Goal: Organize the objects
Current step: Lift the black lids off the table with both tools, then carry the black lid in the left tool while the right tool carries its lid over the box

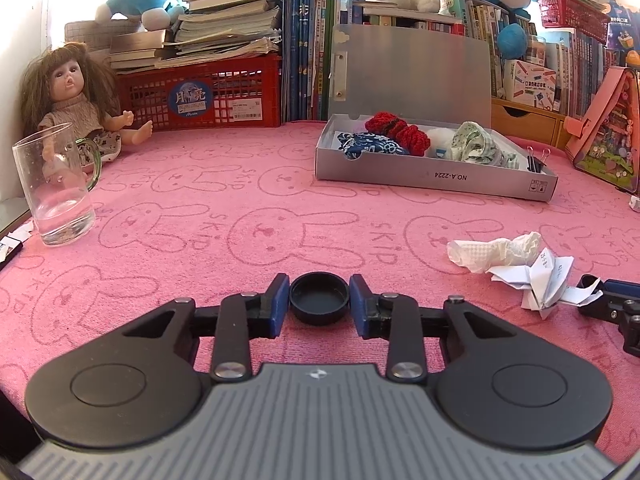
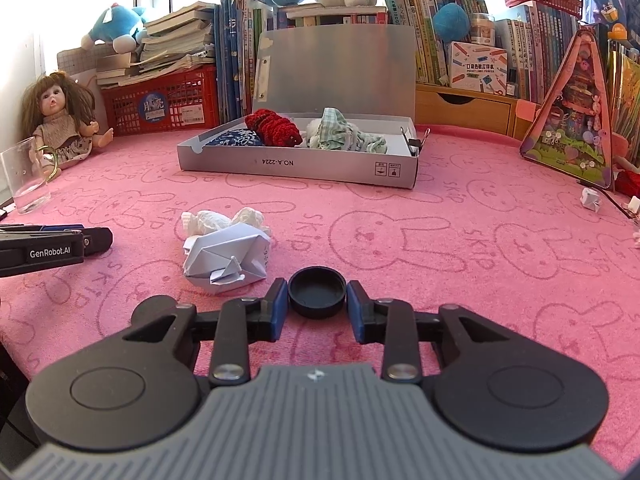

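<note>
An open grey box (image 1: 432, 178) (image 2: 296, 168) at the back of the pink towel holds red knitted, blue patterned and green cloth items. Crumpled tissue and folded paper (image 1: 520, 268) (image 2: 226, 252) lie on the towel in front of it. My left gripper (image 1: 319, 300) is shut on a black round cap (image 1: 319, 298) low over the towel. My right gripper (image 2: 317, 294) is shut on another black round cap (image 2: 317, 292), right of the paper. The right gripper's tip touches the paper in the left wrist view (image 1: 612, 300). The left gripper shows at the left edge of the right wrist view (image 2: 52, 246).
A glass mug (image 1: 56, 188) (image 2: 24, 176) and a doll (image 1: 76, 96) (image 2: 60, 116) stand at the left. A red basket (image 1: 200, 96), books and plush toys line the back. A pink toy house (image 2: 572, 120) stands right. Binder clips (image 1: 536, 160) sit in the box's right end.
</note>
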A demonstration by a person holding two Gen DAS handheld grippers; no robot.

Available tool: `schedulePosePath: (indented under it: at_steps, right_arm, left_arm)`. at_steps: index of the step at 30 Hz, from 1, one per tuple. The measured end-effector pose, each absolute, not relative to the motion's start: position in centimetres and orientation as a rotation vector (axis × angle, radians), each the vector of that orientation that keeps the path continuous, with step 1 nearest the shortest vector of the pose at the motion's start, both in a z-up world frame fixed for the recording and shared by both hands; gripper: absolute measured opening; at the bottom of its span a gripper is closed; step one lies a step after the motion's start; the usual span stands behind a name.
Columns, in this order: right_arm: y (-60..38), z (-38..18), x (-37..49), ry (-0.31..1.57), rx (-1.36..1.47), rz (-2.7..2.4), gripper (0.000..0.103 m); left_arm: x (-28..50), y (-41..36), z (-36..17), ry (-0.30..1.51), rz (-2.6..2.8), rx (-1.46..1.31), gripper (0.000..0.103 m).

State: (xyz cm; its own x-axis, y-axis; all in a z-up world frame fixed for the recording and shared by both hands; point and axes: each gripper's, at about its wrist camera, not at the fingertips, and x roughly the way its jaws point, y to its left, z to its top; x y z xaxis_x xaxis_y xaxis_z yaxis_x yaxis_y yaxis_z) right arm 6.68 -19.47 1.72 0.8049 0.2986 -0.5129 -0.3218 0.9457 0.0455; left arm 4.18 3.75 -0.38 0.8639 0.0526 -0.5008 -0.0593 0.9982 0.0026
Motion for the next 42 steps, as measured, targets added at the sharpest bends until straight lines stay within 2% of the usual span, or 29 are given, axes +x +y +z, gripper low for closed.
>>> schedulePosePath:
  at_steps: [9,15,30,42]
  right_arm:
    - [-19.6,3.1,7.4,0.513,-0.040,0.331,0.037]
    - [-20.1,4.4,9.8,0.534,-0.016,0.282,0.036]
    - [-21.7,8.7,17.6,0.545,0.062,0.305,0.037]
    - [-18.6,8.5,24.2,0.648,0.095,0.411,0.037]
  left_arm:
    - [4.6,3.0,1.2,0.502,0.023,-0.006,0.038]
    - [7.2,2.8,2.8,0.523,0.014,-0.041,0.038]
    - [15.2,2.0,8.0,0.437,-0.056,-0.030,0.038]
    - [22.2,-0.7,6.6,0.481,-0.175,-0.034,0.038]
